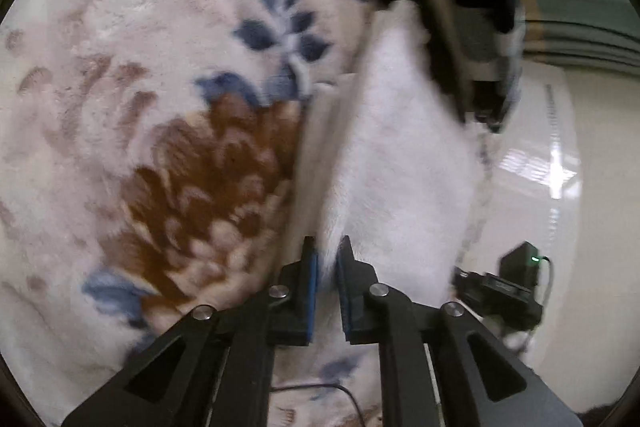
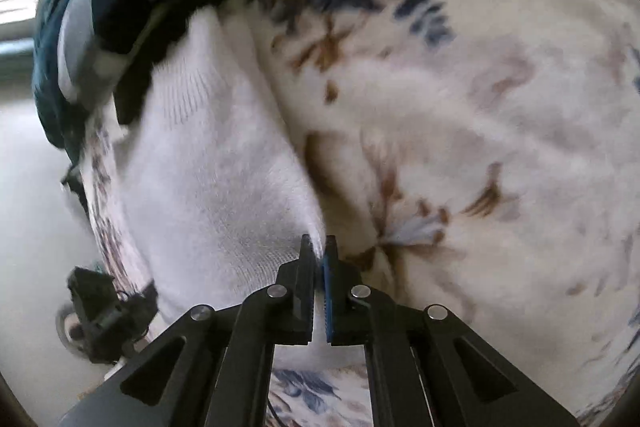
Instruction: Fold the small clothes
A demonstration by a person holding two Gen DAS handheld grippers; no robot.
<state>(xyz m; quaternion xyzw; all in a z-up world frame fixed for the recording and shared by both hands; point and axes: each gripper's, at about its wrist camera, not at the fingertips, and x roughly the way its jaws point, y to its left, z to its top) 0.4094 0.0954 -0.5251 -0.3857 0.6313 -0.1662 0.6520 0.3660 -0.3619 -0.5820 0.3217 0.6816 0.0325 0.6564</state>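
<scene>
A small white knitted garment [image 1: 400,155] lies stretched over a fleecy floral blanket [image 1: 140,107]. My left gripper [image 1: 327,251] is shut on one edge of it. The garment also shows in the right wrist view [image 2: 208,179], where my right gripper [image 2: 319,247] is shut on another edge, the fabric pinched between its blue pads. A pile of dark clothes [image 1: 476,7], black, teal and grey, lies at the garment's far end and shows in the right wrist view [image 2: 112,11] too. Both views are motion-blurred.
The blanket [image 2: 480,127] covers most of the surface, with brown and blue flower prints. Pale glossy floor [image 1: 560,167] lies past its edge. A black device with a green light and cable [image 1: 516,279] sits there; it also shows in the right wrist view [image 2: 104,311].
</scene>
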